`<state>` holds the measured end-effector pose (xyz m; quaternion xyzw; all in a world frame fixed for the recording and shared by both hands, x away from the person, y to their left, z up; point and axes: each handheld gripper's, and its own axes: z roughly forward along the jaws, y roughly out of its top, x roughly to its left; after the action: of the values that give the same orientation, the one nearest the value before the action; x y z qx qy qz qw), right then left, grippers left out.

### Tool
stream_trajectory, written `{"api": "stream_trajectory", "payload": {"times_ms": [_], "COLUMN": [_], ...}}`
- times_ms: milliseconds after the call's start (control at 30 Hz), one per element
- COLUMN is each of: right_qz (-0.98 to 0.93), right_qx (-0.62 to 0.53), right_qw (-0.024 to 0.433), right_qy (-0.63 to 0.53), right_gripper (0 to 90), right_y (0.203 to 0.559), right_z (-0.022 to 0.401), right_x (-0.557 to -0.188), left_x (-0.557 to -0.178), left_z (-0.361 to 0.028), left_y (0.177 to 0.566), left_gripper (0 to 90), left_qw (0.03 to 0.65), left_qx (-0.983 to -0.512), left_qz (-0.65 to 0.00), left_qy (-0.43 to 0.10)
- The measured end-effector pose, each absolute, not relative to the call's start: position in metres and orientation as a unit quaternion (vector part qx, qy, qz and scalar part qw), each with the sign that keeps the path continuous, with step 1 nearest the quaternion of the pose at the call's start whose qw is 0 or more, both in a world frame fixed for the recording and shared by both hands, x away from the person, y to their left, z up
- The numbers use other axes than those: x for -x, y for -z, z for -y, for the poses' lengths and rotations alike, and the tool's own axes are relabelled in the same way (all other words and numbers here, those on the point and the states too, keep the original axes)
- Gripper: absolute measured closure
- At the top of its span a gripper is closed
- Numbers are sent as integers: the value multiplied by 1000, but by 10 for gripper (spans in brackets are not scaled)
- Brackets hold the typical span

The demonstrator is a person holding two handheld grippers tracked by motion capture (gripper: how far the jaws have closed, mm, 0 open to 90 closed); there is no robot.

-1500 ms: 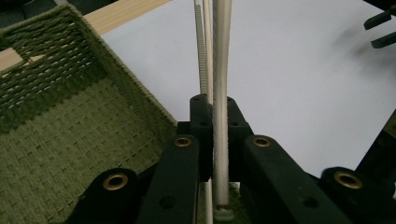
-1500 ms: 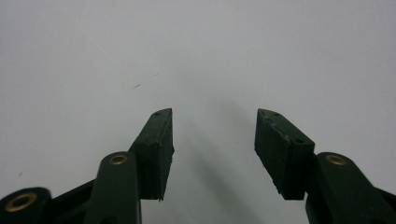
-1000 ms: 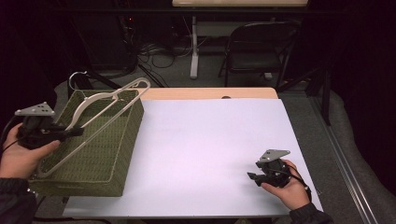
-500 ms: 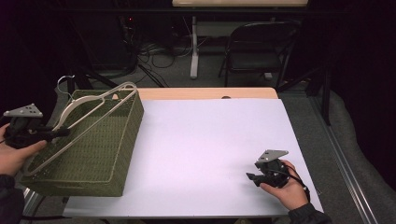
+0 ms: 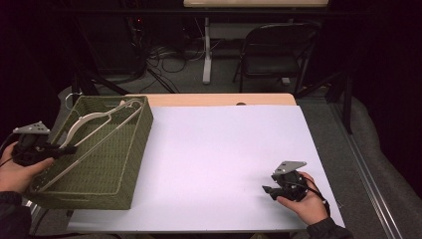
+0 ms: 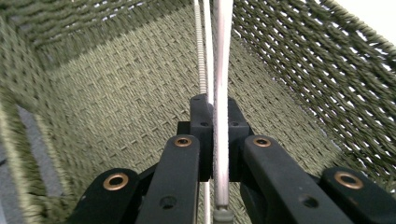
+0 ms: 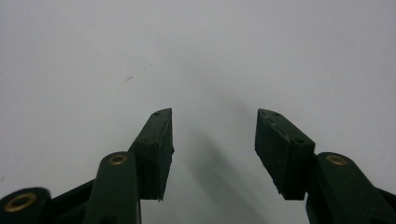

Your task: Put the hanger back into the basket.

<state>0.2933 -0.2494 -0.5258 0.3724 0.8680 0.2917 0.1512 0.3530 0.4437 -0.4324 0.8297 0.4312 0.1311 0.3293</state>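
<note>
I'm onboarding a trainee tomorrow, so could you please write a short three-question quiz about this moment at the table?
1. True or false: the left tongs are shut on the hanger.
2. The right tongs are: A) open, holding nothing; B) shut on a cloth; C) gripping the basket.
3. Fill in: the hanger lies inside the woven green ____.

Key: 1 true; 2 A; 3 basket.

Black claws [image 7: 212, 154], brass screws, dark sleeves [image 5: 323, 230]
</note>
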Motion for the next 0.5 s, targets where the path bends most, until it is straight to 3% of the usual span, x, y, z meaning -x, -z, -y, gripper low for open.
{"api": "stream_trajectory", "payload": {"times_ms": [500], "right_qz": [-870], "right_qx": [-370], "right_qw": [150], "right_qy": [-290], "right_gripper": [467], "right_y": [527], "right_z": [250], "right_x": [-293], "left_x": [-366], "left_z": [-436], "left_y": [475], "left_gripper": [862], "left_qw": [269], "left_qx": [-833], "left_qz": [-468], "left_qy": [-124]}}
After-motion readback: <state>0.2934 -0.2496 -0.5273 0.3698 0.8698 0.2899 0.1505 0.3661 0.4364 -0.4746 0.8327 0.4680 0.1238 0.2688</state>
